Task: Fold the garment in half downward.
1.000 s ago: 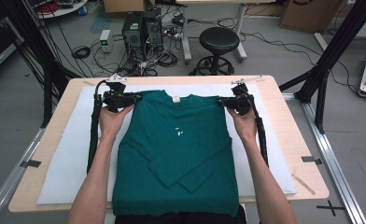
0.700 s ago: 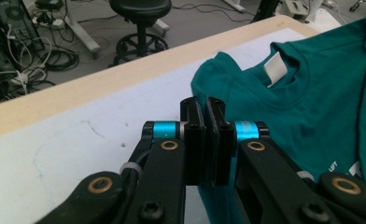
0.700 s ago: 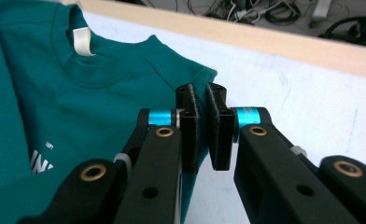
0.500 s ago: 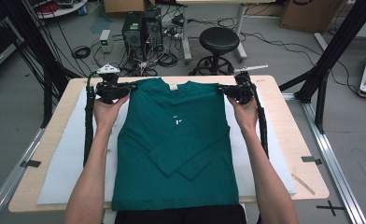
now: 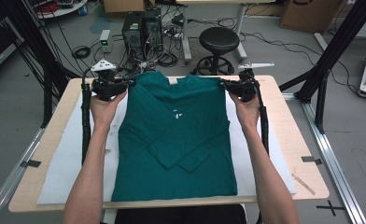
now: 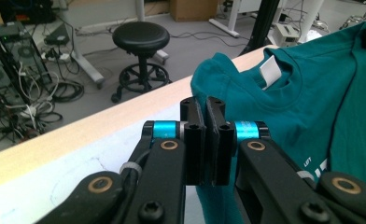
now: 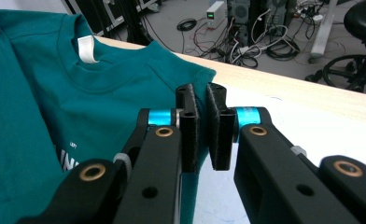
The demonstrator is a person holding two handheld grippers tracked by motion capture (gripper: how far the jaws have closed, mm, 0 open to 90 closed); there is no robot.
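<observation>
**Teal shirt pinched at both shoulders, far edge of table**

High view: A teal long-sleeved shirt (image 5: 176,140) lies face up on a white mat (image 5: 64,163) covering a wooden table (image 5: 293,140), sleeves folded across the body, collar toward the far edge. The left gripper (image 5: 127,85) clamps the shirt's left shoulder corner; the right gripper (image 5: 224,84) clamps the opposite shoulder. Small white print sits at mid-chest, too small to read. A black stool (image 5: 217,41) and computer towers (image 5: 141,28) stand on the floor beyond.

Left gripper view: The jaws are closed on a fold of teal fabric at the shoulder. A blank white neck label (image 6: 270,72) shows inside the collar. White lettering at the lower right reads partly "LEFT", the rest cut off by the gripper body.

Right gripper view: The jaws pinch the shirt's shoulder edge, fabric caught against the left pad. The white neck label (image 7: 87,49) again carries no legible writing. Chest lettering at the lower left is partly hidden and unreadable.
</observation>
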